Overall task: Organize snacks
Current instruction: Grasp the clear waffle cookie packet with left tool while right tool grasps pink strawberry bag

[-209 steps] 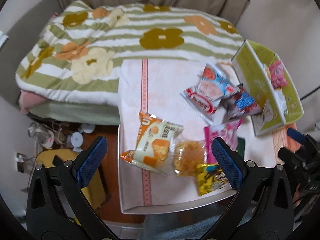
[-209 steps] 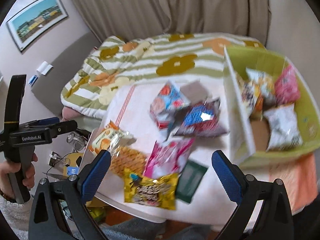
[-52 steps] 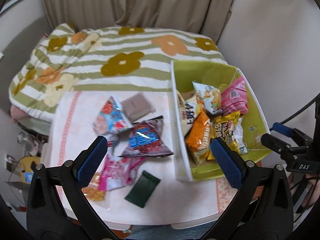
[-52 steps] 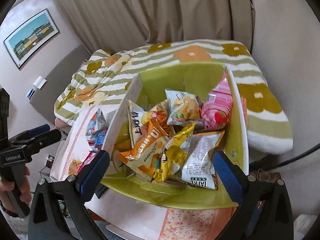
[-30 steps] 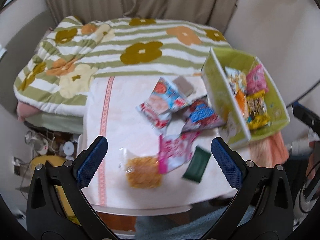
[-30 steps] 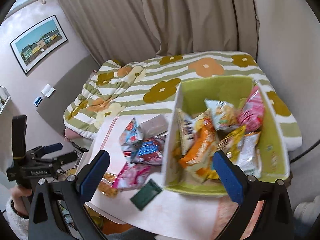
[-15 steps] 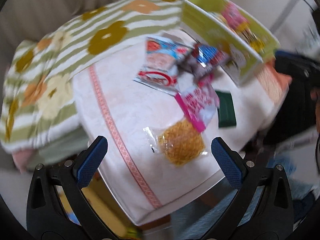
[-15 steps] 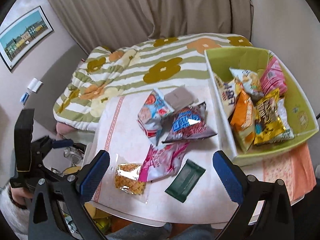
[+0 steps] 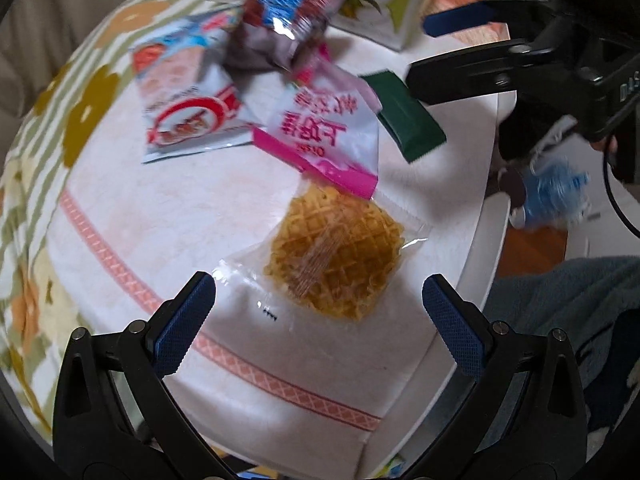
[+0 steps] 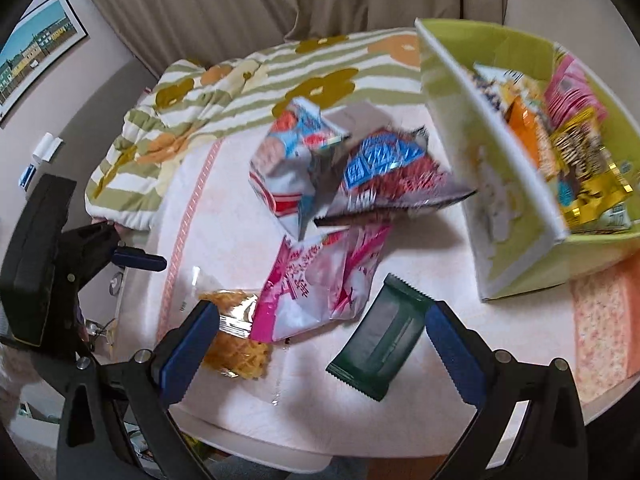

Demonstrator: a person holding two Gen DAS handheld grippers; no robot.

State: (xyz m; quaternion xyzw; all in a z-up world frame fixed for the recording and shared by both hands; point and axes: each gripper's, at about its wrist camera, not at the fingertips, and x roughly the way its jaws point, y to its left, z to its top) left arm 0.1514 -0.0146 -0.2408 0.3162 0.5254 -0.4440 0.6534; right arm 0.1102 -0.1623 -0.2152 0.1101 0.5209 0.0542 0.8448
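Hovering low over the table, the left gripper [image 9: 318, 316] is holding its blue, knurled pads wide apart with nothing between them, and just ahead of them is lying the waffle cookie [image 9: 336, 260], a round golden disc with a grid pattern, sealed in a clear crinkly wrapper. Overlapping the cookie's far edge is resting a glossy pink and white snack pouch [image 9: 324, 128] with printed characters I cannot read through the blur. Just right of that is sitting a flat, dark green bar wrapper [image 9: 404, 120] with serrated ends. Further back, a white pouch with a red ring design [image 9: 186, 116] is leaning against a shiny foil bag with blue panels [image 9: 280, 20].

Over on the other side, the right gripper [image 10: 320, 344] is also gaping open, empty, poised above the green wrapper and the pink pouch. Its black body is showing in the left camera with "DAS" lettering partly visible.

The green cardboard box [image 10: 516, 200], white on its outer face, is standing at the table's right, already stuffed with an orange bag [image 10: 532, 140], a yellow foil bag [image 10: 588, 168] and a pink packet [image 10: 572, 88]. Everything is sitting on a pale towel-like cloth [image 9: 140, 216] with a coral lattice stripe, and a green-striped floral quilt [image 10: 224, 80] is lying beyond the table.
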